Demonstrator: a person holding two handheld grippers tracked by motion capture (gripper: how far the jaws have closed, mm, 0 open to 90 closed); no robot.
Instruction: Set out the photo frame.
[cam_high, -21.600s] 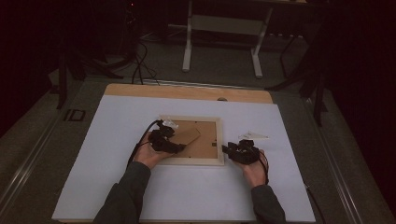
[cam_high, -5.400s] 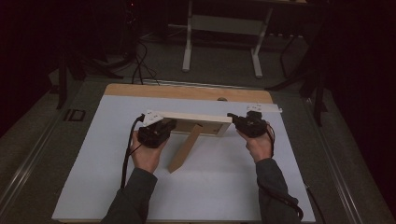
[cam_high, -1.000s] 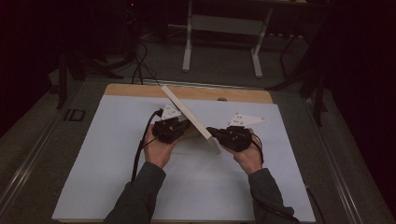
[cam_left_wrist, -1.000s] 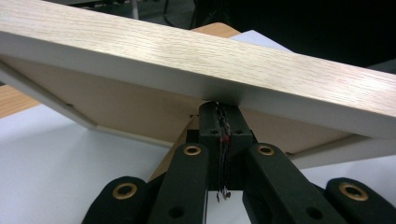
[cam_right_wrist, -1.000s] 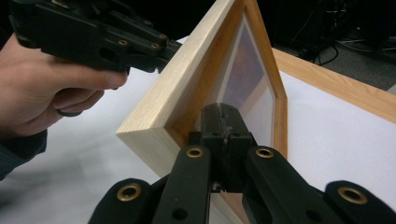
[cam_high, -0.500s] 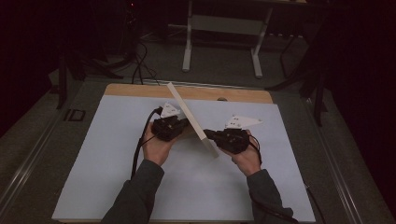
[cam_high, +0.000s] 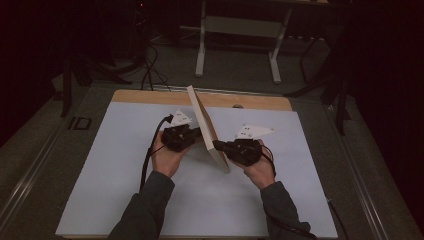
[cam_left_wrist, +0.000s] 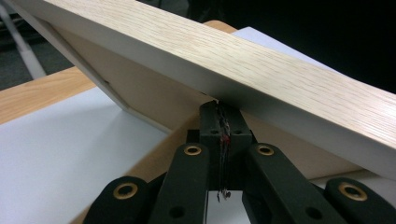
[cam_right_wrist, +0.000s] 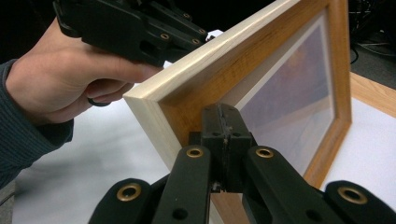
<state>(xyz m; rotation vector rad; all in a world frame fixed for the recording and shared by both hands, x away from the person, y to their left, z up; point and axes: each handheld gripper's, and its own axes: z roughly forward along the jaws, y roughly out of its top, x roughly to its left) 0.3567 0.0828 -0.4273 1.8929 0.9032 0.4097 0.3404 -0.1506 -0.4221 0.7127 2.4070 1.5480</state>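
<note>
Both tongs, left gripper and right gripper, pressed together, brace the upright picture frame; standing step judged underway; its back support must be set next.

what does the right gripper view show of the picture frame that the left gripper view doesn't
The right gripper view shows the front of the picture frame: its glass pane inside the wood border, with the person's left hand and the left gripper at its far edge. The left gripper view shows the frame's back panel and its wood-grain side. In both, shut black jaws press against the tilted frame above the white table cover.
</note>
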